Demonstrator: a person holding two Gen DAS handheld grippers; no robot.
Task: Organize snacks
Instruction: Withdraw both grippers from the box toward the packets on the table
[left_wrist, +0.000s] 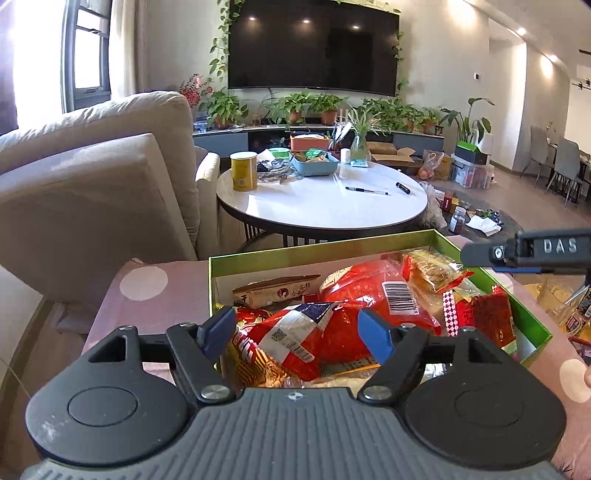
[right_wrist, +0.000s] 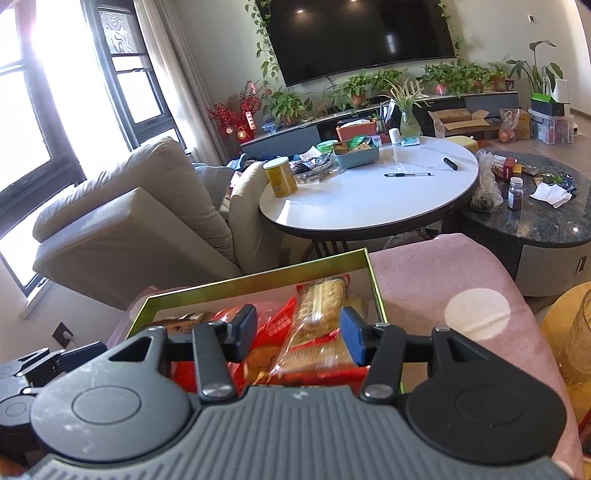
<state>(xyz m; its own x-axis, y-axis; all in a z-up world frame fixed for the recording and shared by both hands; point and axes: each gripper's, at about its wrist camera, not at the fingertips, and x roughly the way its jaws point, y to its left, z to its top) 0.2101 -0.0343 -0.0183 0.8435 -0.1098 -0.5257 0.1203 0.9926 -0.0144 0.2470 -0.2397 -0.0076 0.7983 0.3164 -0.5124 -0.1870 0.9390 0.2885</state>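
Snacks (left_wrist: 332, 325) lay heaped in the green box (left_wrist: 317, 244) on the pink spotted cover (right_wrist: 436, 273), near side of the white round table (left_wrist: 321, 206). Left gripper (left_wrist: 299, 334) stood with jaws apart above a red packet (left_wrist: 295, 339), gripping nothing. Right gripper (right_wrist: 299, 334) likewise stood apart, a noodle packet (right_wrist: 317, 317) between its pads, apparently loose. Most items appeared boxed; further snacks remained in the far blue basket (left_wrist: 314, 164).
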